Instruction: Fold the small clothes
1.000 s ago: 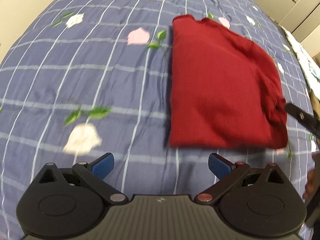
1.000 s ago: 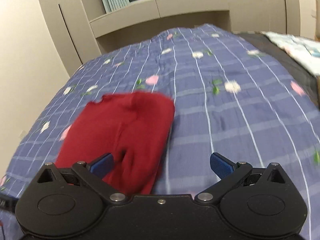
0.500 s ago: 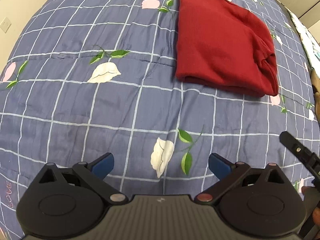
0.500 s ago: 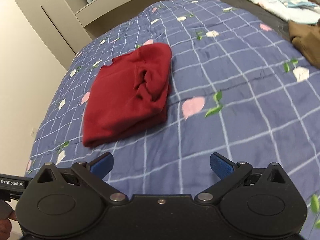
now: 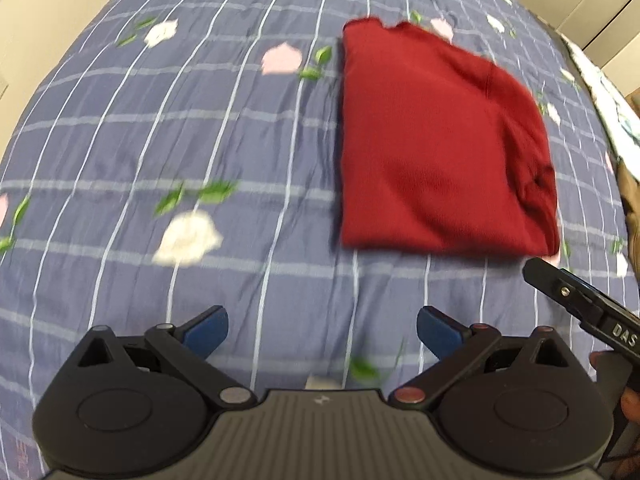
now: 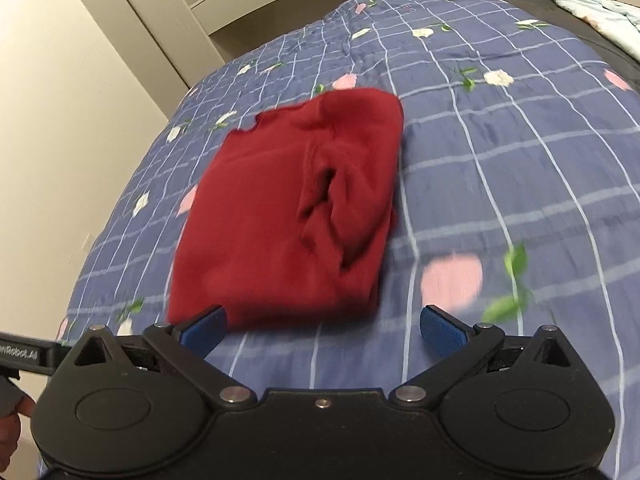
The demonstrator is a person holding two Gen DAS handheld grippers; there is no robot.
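Observation:
A dark red garment (image 5: 436, 148) lies folded into a rough rectangle on the blue checked bedspread (image 5: 200, 140), with a bunched fold along its right edge. My left gripper (image 5: 322, 330) is open and empty, a short way in front of the garment's near edge. In the right wrist view the same red garment (image 6: 296, 208) lies just ahead. My right gripper (image 6: 323, 330) is open and holds nothing, its left fingertip (image 6: 204, 328) close to the garment's near corner. Part of the right gripper's body (image 5: 580, 304) shows at the left view's right edge.
The bedspread (image 6: 500, 168) has white, pink and green flower prints. Beige cupboards (image 6: 168, 28) and a wall stand behind the bed. A light patterned cloth (image 6: 596, 12) lies at the far right, and a brown item (image 5: 632, 196) at the bed's right side.
Both grippers have come back toward the red garment after pulling away half a second ago. Both views are blurred with motion. Both jaws stay open.

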